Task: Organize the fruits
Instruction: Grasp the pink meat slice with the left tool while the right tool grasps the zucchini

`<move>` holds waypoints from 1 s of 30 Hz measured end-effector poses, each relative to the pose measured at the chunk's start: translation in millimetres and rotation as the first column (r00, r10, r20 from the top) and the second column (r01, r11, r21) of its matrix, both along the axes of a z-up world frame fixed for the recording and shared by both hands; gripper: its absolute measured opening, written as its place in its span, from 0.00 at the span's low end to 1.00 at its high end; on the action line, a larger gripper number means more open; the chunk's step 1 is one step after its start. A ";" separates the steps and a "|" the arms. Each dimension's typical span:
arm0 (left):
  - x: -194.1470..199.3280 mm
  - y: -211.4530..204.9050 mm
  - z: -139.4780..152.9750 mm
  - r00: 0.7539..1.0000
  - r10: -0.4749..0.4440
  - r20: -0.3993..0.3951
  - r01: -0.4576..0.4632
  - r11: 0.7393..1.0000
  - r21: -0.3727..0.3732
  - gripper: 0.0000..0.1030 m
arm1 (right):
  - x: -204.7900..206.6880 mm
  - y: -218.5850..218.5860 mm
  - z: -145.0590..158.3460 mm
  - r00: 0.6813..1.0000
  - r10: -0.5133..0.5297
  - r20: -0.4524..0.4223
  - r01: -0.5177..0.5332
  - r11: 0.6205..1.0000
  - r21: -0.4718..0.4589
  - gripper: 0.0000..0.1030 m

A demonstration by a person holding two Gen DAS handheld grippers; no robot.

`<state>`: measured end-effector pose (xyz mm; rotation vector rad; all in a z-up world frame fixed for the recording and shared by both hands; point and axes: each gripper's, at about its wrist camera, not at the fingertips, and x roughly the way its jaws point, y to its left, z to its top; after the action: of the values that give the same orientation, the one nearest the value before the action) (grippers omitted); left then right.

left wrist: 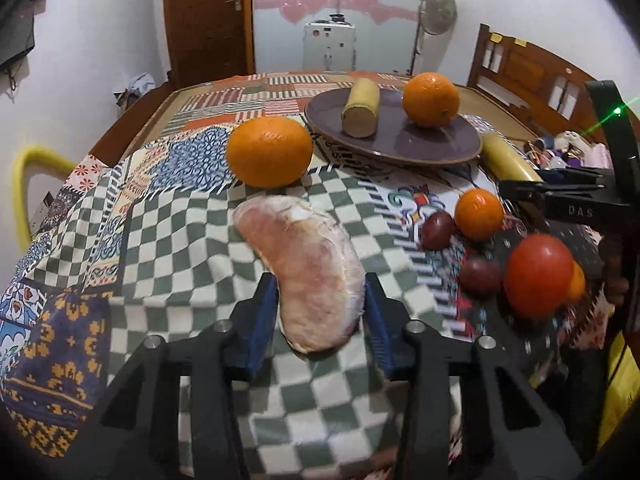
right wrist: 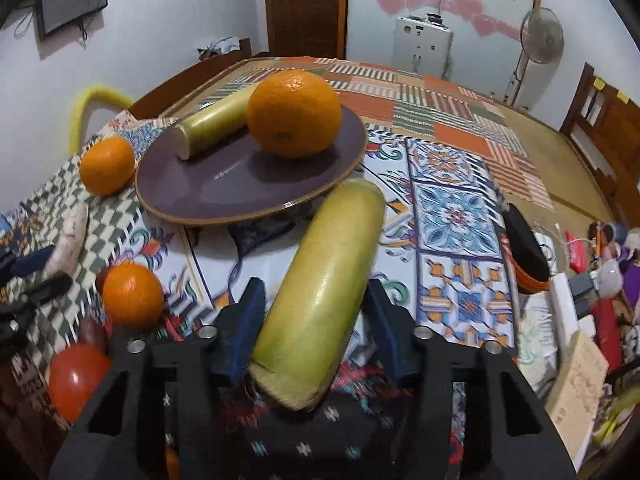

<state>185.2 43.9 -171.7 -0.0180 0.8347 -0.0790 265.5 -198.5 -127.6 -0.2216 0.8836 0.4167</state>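
A purple plate [left wrist: 424, 142] [right wrist: 224, 196] holds a yellow-green stalk piece [left wrist: 361, 107] [right wrist: 216, 123] and an orange [left wrist: 431, 99] [right wrist: 294, 114]. My left gripper [left wrist: 320, 300] is shut on a peeled pink pomelo segment [left wrist: 308, 268], which also shows in the right wrist view [right wrist: 70, 240]. My right gripper [right wrist: 316, 304] is shut on a second yellow-green stalk piece [right wrist: 324, 284] [left wrist: 508, 158] next to the plate's near edge. Loose on the cloth lie a big orange [left wrist: 270, 151] [right wrist: 107, 165], a small orange [left wrist: 479, 209] [right wrist: 133, 295], a tomato [left wrist: 538, 276] [right wrist: 76, 378] and dark passion fruits [left wrist: 438, 230].
The table carries a patchwork cloth [left wrist: 192, 220] [right wrist: 452, 216]. Clutter of boxes, bags and a dark case [right wrist: 524, 248] sits at the right edge. A yellow chair back [left wrist: 28, 176] stands left, a wooden chair [left wrist: 520, 68] far right.
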 end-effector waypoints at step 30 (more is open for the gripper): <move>32.5 20.0 6.8 0.996 0.014 -0.085 -0.021 0.996 -0.085 0.44 | 26.4 -11.4 -0.7 0.998 0.036 -0.045 -0.035 0.999 0.036 0.35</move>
<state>217.6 63.9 -164.9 -0.1105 0.9148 -0.0981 292.0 -209.9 -128.3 -0.1964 0.9173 0.4716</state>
